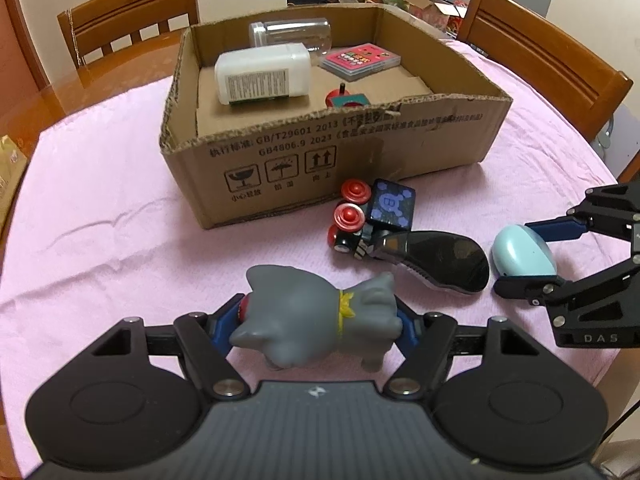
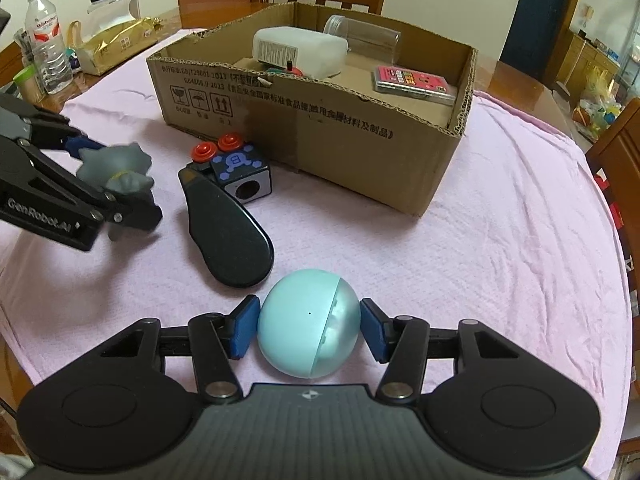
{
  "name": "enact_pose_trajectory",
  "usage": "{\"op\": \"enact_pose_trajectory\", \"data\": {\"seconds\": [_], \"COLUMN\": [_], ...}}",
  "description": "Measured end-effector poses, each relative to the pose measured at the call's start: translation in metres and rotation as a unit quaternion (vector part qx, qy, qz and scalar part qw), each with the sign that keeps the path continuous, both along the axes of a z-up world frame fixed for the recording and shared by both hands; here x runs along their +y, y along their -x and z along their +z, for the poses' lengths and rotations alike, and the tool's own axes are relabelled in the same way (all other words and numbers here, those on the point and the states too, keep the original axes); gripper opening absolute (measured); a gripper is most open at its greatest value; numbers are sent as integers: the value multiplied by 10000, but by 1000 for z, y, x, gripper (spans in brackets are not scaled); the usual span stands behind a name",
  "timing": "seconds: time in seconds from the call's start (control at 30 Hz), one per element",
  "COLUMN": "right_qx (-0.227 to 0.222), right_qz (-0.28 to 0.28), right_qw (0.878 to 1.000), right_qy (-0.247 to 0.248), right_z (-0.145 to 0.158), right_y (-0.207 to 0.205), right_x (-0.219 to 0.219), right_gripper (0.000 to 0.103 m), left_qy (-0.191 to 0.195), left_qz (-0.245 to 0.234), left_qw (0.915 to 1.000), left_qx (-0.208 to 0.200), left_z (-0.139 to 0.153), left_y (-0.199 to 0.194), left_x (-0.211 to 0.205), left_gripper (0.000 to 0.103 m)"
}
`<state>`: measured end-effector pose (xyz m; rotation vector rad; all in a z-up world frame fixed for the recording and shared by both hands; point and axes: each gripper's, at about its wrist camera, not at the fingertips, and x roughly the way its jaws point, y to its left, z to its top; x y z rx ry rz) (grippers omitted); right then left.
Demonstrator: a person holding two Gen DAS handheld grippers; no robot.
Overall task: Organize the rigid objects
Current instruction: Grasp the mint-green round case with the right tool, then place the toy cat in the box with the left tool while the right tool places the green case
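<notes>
Gripped between my left gripper (image 1: 316,320) pads is the grey rubbery cat figure (image 1: 320,320); my right gripper (image 2: 310,330) is clamped on the smooth teal ball (image 2: 308,324). Both sit low over the pink cloth on the bench (image 2: 500,240). At twelve o'clock, the cardboard box (image 1: 320,160) already holds a white jug, clear jar, card case and small toy. Still out, I judge: glossy black mouse (image 2: 224,232), dice cube (image 2: 244,176), red-wheeled toy (image 1: 348,216).

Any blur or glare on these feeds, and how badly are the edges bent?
Left wrist: sharp, black corners, chairs bowed at the rim, ceiling light glinting on the black case. Right wrist: the grey toy in the left gripper looks smeared; the blue ball is crisp, evenly lit.
</notes>
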<state>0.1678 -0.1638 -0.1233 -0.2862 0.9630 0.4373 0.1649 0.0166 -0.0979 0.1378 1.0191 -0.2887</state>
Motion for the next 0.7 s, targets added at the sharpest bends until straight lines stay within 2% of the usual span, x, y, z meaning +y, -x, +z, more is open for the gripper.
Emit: {"op": "enact_pose_trajectory", "data": {"seconds": [0.27,0.5,0.7], "right_qx": [13,-132,-384], "right_qz": [328,680,910], "right_qw": [9994,9976,9951], "right_qy": [82,25,26], "right_z": [16,55,87], "right_y": [2,-2,-16], "right_x": [-6,-15,-17], "right_gripper": [59,59,59], "left_qy": [-88,-69,-109], "left_qz": [-79,-215,-323], "left_qw": [9999,9993,9977], "left_qx": [-7,-282,-591], "left_z": [35,77,101], "left_y": [1,-3,-20], "left_x": [2,-1,-12], "left_gripper": [72,72,72]}}
